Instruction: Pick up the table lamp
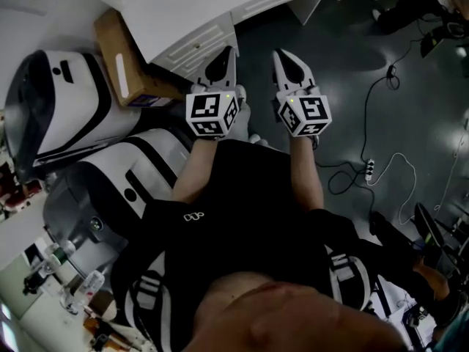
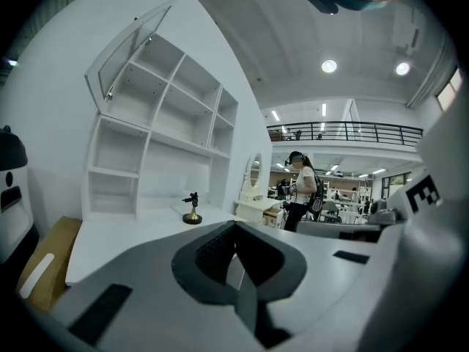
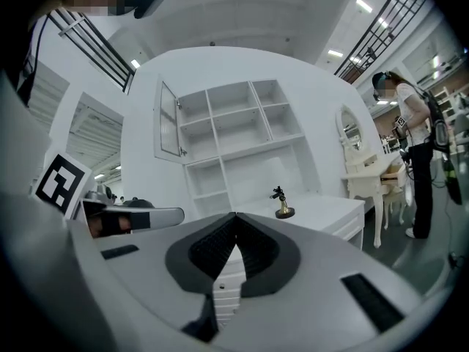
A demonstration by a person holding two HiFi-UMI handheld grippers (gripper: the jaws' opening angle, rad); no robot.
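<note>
The table lamp (image 2: pixel 192 210) is small, with a black jointed arm on a round brass base. It stands on the white desk (image 2: pixel 124 233) below the shelves, also seen in the right gripper view as the lamp (image 3: pixel 281 202) on the desk (image 3: pixel 322 211). My left gripper (image 2: pixel 236 224) and right gripper (image 3: pixel 235 215) are both shut with nothing between the jaws, held side by side well short of the desk. In the head view the left gripper (image 1: pixel 226 56) and right gripper (image 1: pixel 281 56) point at the desk front (image 1: pixel 198 39); the lamp is hidden there.
A cardboard box (image 1: pixel 124 61) leans by the desk's left end, next to two white-and-black machines (image 1: pixel 66 108). Open shelves (image 3: pixel 234 130) rise behind the desk. A white dressing table with a mirror (image 3: pixel 366 171) and a standing person (image 3: pixel 418 145) are to the right. Cables (image 1: pixel 381 163) lie on the floor.
</note>
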